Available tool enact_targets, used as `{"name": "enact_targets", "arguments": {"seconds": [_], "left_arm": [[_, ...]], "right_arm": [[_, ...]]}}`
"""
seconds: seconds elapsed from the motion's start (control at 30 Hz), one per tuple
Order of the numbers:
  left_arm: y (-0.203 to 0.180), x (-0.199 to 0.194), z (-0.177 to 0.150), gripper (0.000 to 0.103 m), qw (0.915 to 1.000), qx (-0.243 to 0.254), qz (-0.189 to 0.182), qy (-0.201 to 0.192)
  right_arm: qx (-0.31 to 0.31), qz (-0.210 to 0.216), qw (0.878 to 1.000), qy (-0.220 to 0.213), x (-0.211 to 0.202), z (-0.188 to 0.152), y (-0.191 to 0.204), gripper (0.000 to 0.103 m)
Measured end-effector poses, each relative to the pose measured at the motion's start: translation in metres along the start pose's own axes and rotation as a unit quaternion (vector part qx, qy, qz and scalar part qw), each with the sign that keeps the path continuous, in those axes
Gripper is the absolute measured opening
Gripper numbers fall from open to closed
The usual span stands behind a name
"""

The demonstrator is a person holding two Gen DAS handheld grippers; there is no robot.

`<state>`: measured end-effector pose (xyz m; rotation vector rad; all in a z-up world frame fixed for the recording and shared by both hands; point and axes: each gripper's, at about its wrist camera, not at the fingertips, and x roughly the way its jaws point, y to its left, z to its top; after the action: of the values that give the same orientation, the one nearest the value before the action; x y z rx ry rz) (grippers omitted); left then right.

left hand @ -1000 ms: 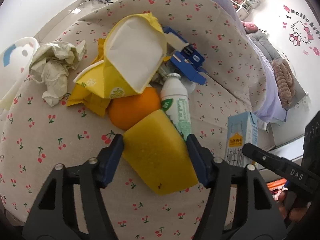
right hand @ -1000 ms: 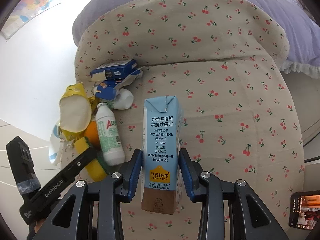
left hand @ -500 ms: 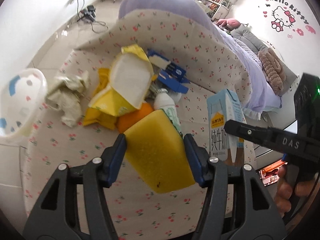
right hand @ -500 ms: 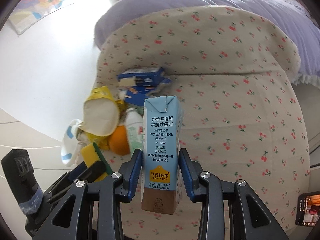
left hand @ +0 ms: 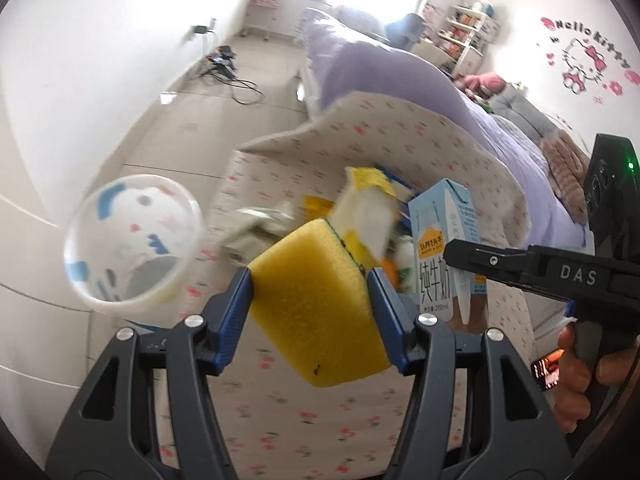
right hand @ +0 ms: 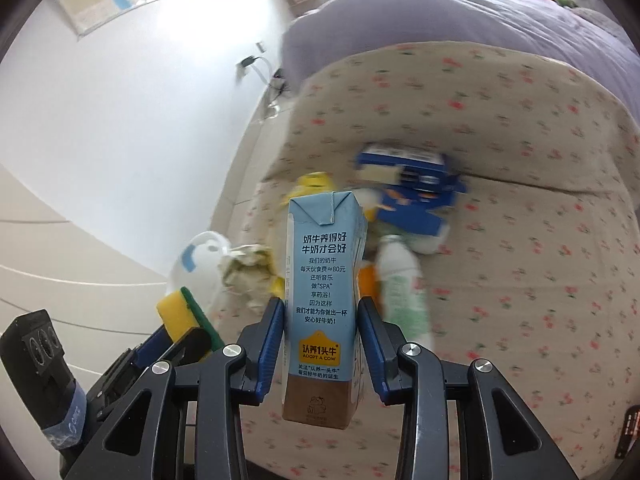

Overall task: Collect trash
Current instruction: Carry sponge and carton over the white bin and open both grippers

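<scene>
Sponge (left hand: 316, 308), yellow with a green scouring face, is clamped between the blue pads of my left gripper (left hand: 312, 312) and carried above the cherry-print quilt (left hand: 280, 400); both pads press its flanks, and it sits tilted, one corner reaching down toward me. In the right wrist view I see the same sponge (right hand: 182, 312) at lower left, sticking out of the left gripper (right hand: 176, 340).

Milk carton (right hand: 322, 304), pale blue with a brown base, stands upright in my right gripper (right hand: 322, 340), whose pads are closed on its two side panels. From the left wrist camera I see the carton (left hand: 444, 256) to the right of the sponge, with the right gripper's black finger (left hand: 520, 266) crossing in front of it and a hand (left hand: 580, 376) wrapped round the handle at the far right edge.

Remaining litter lies blurred on the quilt beyond both held items: a yellow wrapper (left hand: 368, 204), crumpled paper (right hand: 248, 268), an orange (right hand: 366, 280), a white bottle with a green label (right hand: 400, 288) lying on its side, and blue cardboard packaging (right hand: 408, 184) farthest away.

White bin with blue cartoon print (left hand: 132, 240) stands on the floor to the left of the quilt, just beside its edge, its mouth facing my left camera.

A purple blanket (right hand: 460, 24) covers the far part of the bed.
</scene>
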<state>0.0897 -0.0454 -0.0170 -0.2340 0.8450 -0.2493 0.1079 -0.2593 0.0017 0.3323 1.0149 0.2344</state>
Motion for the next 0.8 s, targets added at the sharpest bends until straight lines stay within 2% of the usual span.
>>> {"name": "enact_targets", "arguments": {"seconds": [0.17,0.3,0.4,0.6,0.8], "left_arm": [[0.032,-0.009,0.007,0.060,0.9993,-0.007,0.034,-0.013],[0.061,-0.012,0.015,0.060,0.9977,-0.012,0.062,-0.025],[0.081,-0.008,0.020,0.061,0.9958,-0.014,0.085,-0.029],[0.120,0.005,0.030,0.061,0.9927,-0.034,0.110,-0.037],[0.142,0.023,0.038,0.062,0.9904,-0.038,0.128,-0.034]], "right_arm": [[-0.021,0.022,1.000,0.005,0.018,0.007,0.043,0.039],[-0.030,0.058,0.998,0.016,0.045,0.016,0.076,0.039],[-0.035,0.064,0.997,0.014,0.065,0.024,0.095,0.039],[-0.036,0.085,0.996,0.020,0.105,0.034,0.118,0.039],[-0.033,0.103,0.993,0.035,0.141,0.036,0.131,0.039]]}}
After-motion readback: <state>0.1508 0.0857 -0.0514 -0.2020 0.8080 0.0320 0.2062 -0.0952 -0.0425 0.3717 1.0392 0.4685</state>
